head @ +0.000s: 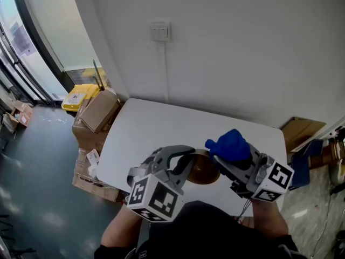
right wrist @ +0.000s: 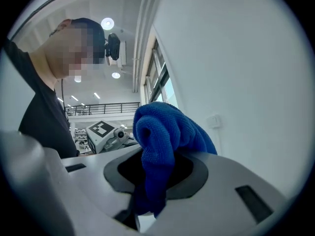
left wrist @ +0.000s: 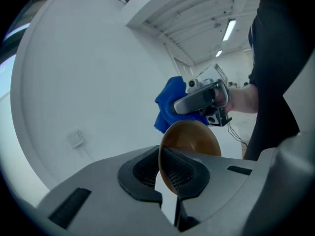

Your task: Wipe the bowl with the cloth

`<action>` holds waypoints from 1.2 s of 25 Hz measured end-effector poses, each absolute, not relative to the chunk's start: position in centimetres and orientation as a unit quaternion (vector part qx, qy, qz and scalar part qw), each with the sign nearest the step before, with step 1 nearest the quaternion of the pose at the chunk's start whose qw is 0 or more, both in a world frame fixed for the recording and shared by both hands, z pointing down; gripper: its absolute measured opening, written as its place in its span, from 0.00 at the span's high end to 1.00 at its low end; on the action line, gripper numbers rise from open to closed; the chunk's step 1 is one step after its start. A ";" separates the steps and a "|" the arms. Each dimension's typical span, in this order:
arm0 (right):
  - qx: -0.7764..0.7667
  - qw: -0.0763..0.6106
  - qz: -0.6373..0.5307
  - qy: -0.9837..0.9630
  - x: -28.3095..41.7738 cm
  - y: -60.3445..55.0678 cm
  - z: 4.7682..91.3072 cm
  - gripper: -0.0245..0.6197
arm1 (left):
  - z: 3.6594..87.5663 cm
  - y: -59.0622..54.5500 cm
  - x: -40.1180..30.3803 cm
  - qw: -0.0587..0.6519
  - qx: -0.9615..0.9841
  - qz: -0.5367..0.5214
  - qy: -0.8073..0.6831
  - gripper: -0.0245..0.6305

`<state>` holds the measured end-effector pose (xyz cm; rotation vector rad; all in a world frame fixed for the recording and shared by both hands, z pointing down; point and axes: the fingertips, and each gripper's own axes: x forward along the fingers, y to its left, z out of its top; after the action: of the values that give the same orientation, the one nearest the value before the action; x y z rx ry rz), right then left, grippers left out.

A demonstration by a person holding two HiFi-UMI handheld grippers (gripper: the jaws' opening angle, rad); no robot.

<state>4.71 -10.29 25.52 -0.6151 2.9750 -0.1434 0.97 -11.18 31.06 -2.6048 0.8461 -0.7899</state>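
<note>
A brown bowl (head: 204,170) is held up off the white table (head: 156,128), tipped on its side. My left gripper (head: 186,154) is shut on its rim; in the left gripper view the bowl (left wrist: 193,137) stands edge-on between the pads (left wrist: 179,173). A bunched blue cloth (head: 230,144) is clamped in my right gripper (head: 229,158), just right of the bowl and level with its upper edge. In the right gripper view the cloth (right wrist: 162,146) fills the jaws and hangs down between them. From the left gripper view the cloth (left wrist: 170,104) shows behind the bowl's rim.
Cardboard boxes (head: 99,112) and a yellow bin (head: 80,97) stand on the floor left of the table. Another open box (head: 302,131) lies at the right. A wall switch (head: 160,32) sits above the table. A person's head and torso show in the right gripper view.
</note>
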 end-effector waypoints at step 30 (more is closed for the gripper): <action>-0.150 0.014 -0.119 0.981 4.9 -9.1 29.2 0.81 | 27.0 -11.8 -2.2 0.111 -0.920 -0.189 0.325 0.93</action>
<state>4.91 -9.12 29.24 -0.4672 3.0553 -0.3712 -2.19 -11.79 26.97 -2.7011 0.9554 -0.5562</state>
